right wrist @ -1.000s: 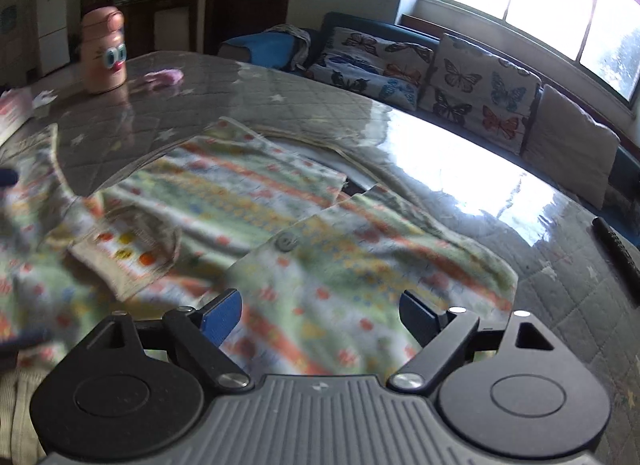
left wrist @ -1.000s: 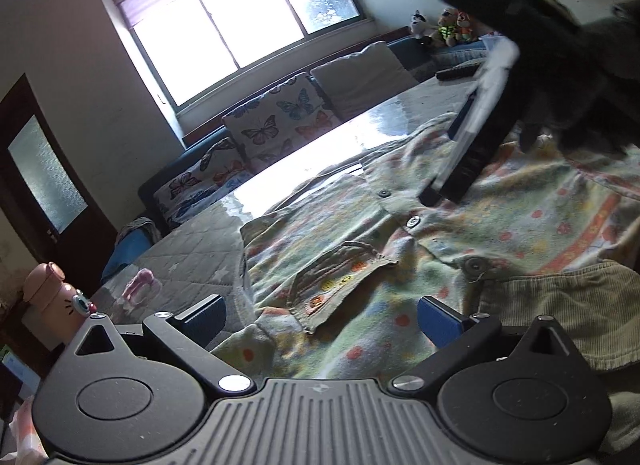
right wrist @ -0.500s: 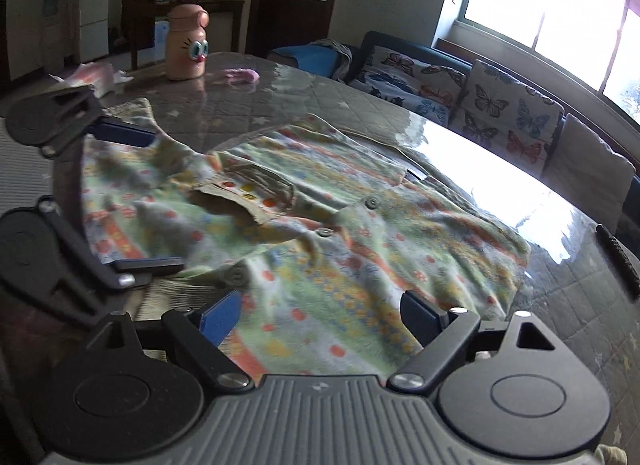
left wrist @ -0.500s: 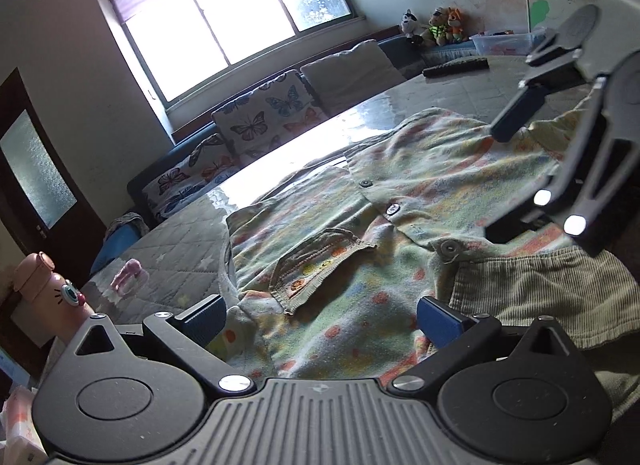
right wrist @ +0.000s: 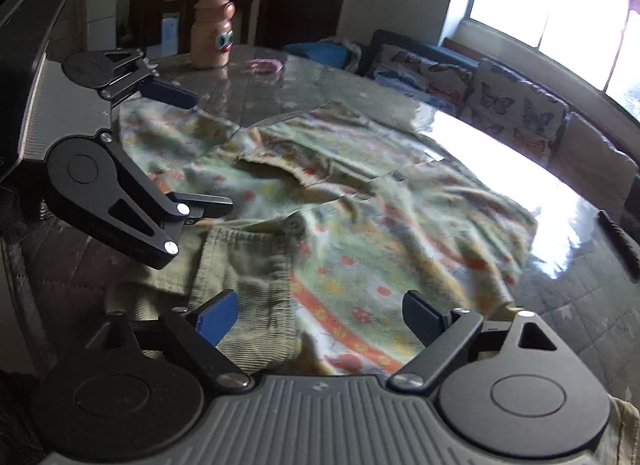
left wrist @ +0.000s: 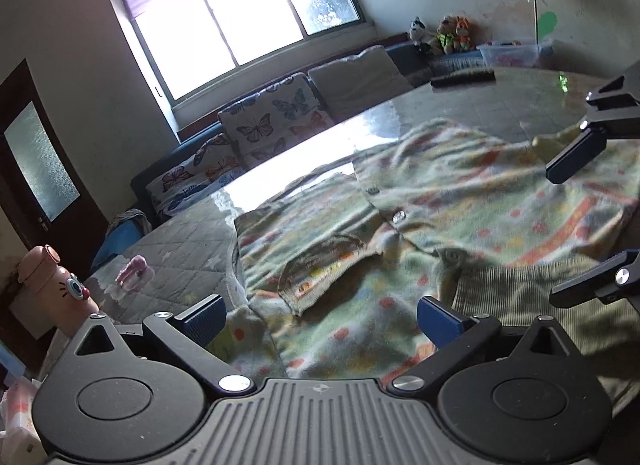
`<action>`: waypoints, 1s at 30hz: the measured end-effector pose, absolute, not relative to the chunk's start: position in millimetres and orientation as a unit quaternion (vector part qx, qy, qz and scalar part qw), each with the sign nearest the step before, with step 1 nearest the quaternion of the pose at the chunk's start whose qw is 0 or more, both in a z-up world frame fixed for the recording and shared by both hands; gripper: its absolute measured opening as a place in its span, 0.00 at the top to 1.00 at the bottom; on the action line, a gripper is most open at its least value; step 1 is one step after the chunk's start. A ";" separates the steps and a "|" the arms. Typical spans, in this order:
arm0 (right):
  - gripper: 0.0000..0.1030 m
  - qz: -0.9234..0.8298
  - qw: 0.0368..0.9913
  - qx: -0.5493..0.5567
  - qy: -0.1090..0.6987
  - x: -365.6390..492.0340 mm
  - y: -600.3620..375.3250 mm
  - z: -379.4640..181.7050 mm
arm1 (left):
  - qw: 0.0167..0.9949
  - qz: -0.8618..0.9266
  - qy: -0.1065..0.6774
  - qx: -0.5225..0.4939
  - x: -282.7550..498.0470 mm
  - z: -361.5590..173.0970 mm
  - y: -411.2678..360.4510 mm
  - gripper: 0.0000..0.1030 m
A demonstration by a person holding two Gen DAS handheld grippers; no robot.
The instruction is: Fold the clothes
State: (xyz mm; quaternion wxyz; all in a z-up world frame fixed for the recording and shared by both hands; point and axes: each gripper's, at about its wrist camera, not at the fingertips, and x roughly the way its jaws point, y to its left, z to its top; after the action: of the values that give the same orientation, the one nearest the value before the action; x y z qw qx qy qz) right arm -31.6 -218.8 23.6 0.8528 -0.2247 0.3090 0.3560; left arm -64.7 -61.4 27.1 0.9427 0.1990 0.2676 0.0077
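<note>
A child's patterned shirt [left wrist: 460, 201] with buttons, a chest pocket and an olive corduroy collar [left wrist: 520, 289] lies spread on the table; it also shows in the right wrist view [right wrist: 400, 209]. My left gripper [left wrist: 320, 315] is open and empty, low over the shirt's near edge by the pocket. My right gripper [right wrist: 320, 313] is open and empty over the corduroy collar [right wrist: 244, 265]. Each gripper shows in the other's view: the right one at the right edge [left wrist: 592, 209], the left one at the left [right wrist: 188, 149].
A pink cartoon bottle [right wrist: 210, 35] and a small pink object [right wrist: 266, 65] stand at the table's far corner. A dark remote [left wrist: 462, 79] lies near the far edge. A sofa with butterfly cushions [left wrist: 276, 121] runs under the window.
My right gripper has come down from above the shirt to the collar side, facing across it. My left gripper has drawn back slightly. Both stay open.
</note>
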 end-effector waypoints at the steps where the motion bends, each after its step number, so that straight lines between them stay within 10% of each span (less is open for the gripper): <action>1: 0.09 0.346 0.858 -0.220 0.308 -29.5 -221.6 24.0 | 0.944 0.006 0.265 0.196 -63.3 29.3 -62.1 0.00; 30: 0.00 0.256 0.889 -0.197 0.324 -37.1 -280.3 15.4 | 0.939 -0.086 0.244 0.226 -39.6 29.4 -120.2 0.00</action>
State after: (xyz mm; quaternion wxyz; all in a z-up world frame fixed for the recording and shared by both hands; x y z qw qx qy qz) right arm -37.1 -280.3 15.4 0.8891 -0.1975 0.3243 0.2555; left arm -39.6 -120.2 29.4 0.9390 0.2262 0.2441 -0.0864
